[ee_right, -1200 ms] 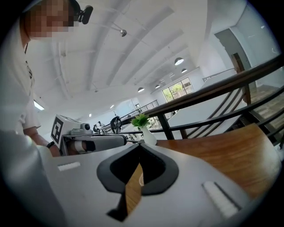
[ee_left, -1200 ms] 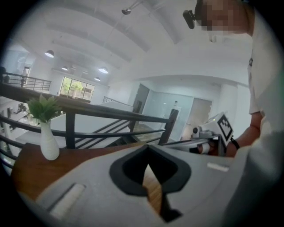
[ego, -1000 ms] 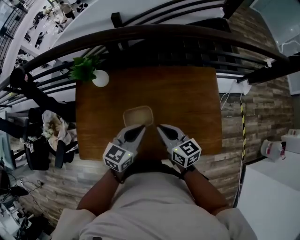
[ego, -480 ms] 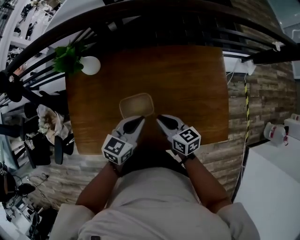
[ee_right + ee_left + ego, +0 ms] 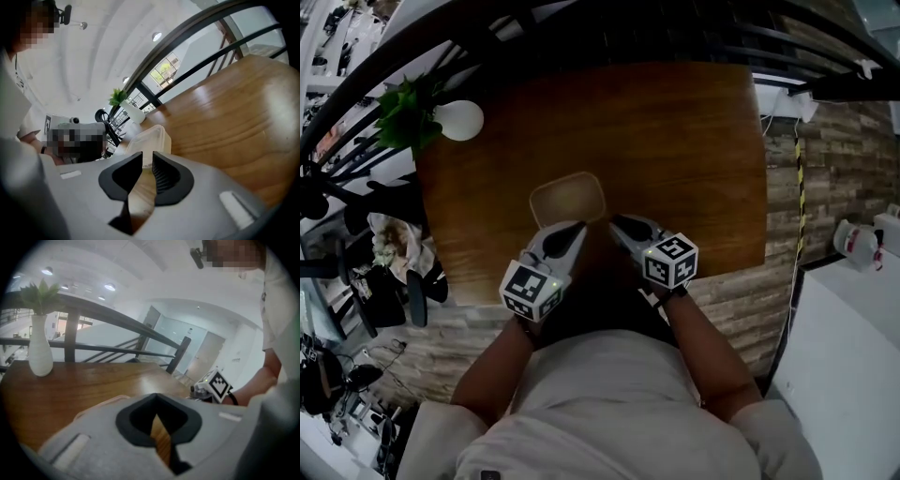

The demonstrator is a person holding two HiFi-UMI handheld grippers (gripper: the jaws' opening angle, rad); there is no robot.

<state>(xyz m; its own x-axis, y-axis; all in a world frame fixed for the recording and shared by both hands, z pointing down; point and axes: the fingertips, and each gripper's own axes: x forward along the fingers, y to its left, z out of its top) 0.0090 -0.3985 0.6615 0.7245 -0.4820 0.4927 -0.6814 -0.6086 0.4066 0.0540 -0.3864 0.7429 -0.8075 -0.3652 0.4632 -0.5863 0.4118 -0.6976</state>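
A shallow translucent container point(image 5: 569, 199) with a lid lies on the brown wooden table point(image 5: 694, 150), left of the middle. Both grippers hover just short of its near edge. My left gripper point(image 5: 562, 236) points at its near left corner, and the container's rim point(image 5: 96, 404) peeks over the jaw; the jaws point(image 5: 156, 397) meet at the tips with nothing between them. My right gripper point(image 5: 623, 226) is at the near right corner. Its jaws point(image 5: 146, 159) stand a narrow gap apart, and the container point(image 5: 151, 137) shows just beyond them. Neither gripper touches it.
A white vase point(image 5: 459, 120) with a green plant point(image 5: 401, 111) stands at the table's far left corner. A dark railing point(image 5: 609, 28) runs behind the table. The table's near edge point(image 5: 712, 272) is by my body, and plank flooring point(image 5: 825, 159) lies to the right.
Both grippers have tipped down and moved forward to the container's near edge. The right jaws, which met before, now stand slightly apart. The head view has shifted nearer the table.
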